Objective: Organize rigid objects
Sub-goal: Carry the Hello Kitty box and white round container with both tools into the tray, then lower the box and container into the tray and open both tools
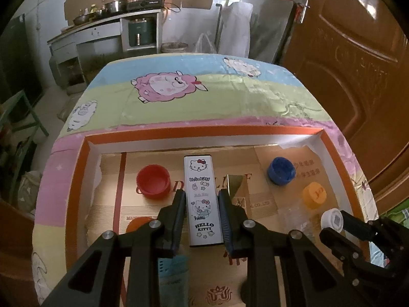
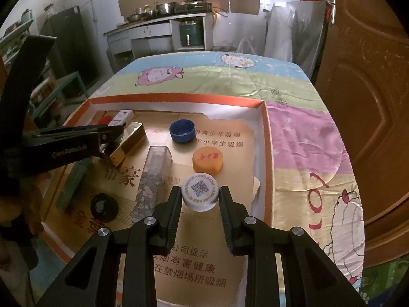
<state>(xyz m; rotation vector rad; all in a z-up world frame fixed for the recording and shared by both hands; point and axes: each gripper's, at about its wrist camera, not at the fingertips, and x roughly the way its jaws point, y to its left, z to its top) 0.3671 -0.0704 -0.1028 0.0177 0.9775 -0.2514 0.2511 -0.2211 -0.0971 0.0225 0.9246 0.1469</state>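
Note:
In the left wrist view my left gripper [image 1: 202, 202] is closed on a white Hello Kitty box [image 1: 203, 199], held lengthwise over the orange-rimmed tray [image 1: 204, 131]. A red cap [image 1: 153, 181], blue cap [image 1: 281, 170], yellow-orange cap [image 1: 314, 195] and an orange cap [image 1: 139, 223] lie in the tray. In the right wrist view my right gripper [image 2: 200, 195] is closed on a white QR-code cap [image 2: 200, 191]. A gold box [image 2: 127, 142], a clear tube [image 2: 153, 179], the blue cap [image 2: 182, 130] and the yellow-orange cap [image 2: 207, 160] lie nearby.
The tray [image 2: 267, 138] sits on a table with a cartoon sheep cloth [image 2: 306, 133]. A black round lid [image 2: 104, 207] and a teal box [image 2: 72, 179] lie at the tray's left. A wooden door [image 1: 358, 64] stands right. A kitchen counter [image 1: 102, 25] is behind.

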